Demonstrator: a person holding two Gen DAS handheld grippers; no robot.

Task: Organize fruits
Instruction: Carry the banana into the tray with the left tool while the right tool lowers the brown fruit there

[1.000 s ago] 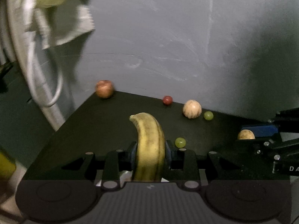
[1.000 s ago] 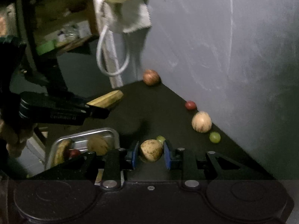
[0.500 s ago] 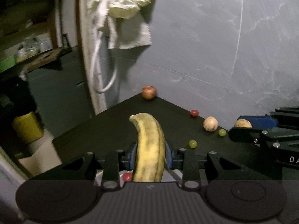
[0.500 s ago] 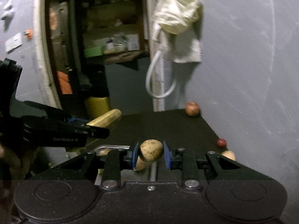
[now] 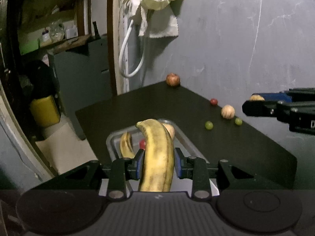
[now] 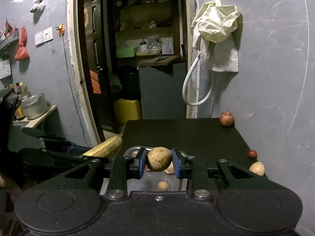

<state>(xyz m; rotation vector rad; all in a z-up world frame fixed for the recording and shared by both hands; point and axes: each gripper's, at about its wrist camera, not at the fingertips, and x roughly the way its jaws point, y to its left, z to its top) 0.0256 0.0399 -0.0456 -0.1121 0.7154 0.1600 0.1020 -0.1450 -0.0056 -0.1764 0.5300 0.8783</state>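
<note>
The left gripper pinches a banana at mid-length above the tray, level and pointing forward. The right gripper clamps a round fruit (brownish, speckled) over the same tray. Both likely bruise easily; the banana is soft, so light pressure suits.

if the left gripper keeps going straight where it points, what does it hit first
Probably the metal tray just ahead of and below the left gripper, which is shut on a banana; depth is unclear, so it might pass above it.
</note>
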